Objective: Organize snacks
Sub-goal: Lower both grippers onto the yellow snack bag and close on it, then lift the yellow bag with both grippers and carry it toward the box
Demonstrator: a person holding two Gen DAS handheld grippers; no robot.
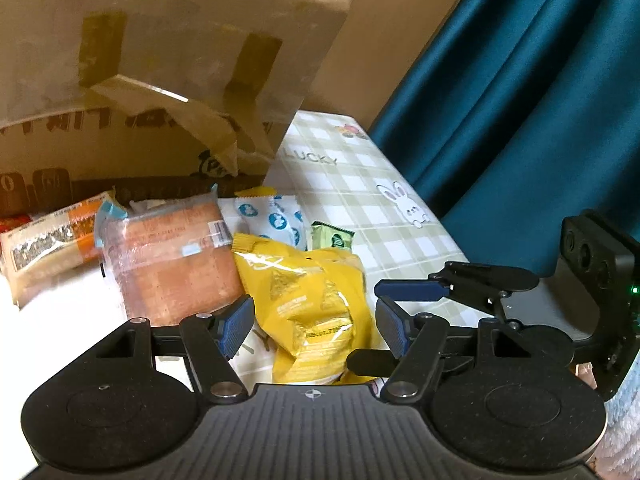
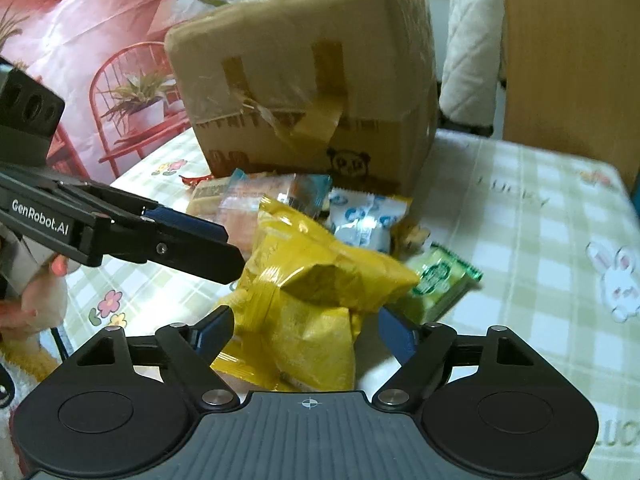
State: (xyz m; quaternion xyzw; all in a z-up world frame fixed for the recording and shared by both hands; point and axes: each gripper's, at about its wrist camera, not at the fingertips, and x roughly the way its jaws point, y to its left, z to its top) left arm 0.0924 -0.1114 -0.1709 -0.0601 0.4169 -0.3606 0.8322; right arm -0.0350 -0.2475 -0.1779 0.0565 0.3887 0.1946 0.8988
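A crumpled yellow snack bag [image 1: 312,300] [image 2: 316,280] lies on the checked tablecloth [image 1: 380,184]. My left gripper [image 1: 316,326] is open, its blue pads on either side of the bag with bare cloth showing beside them. The right gripper [image 2: 306,334] is also open around the bag's near end. Each gripper shows in the other's view: the right gripper [image 1: 404,316] comes in from the right, the left gripper [image 2: 224,248] from the left. Behind the bag lie an orange wrapped cake [image 1: 172,264], a white-and-blue packet [image 1: 276,216] [image 2: 360,220] and a green packet [image 1: 332,238] [image 2: 444,276].
A taped cardboard box [image 1: 160,60] [image 2: 304,80] stands behind the snacks. Another orange packet [image 1: 52,248] lies at the left. A blue curtain [image 1: 520,100] hangs past the table's right edge. A hand [image 2: 44,296] holds the left gripper. A wooden panel [image 2: 568,60] stands at the back right.
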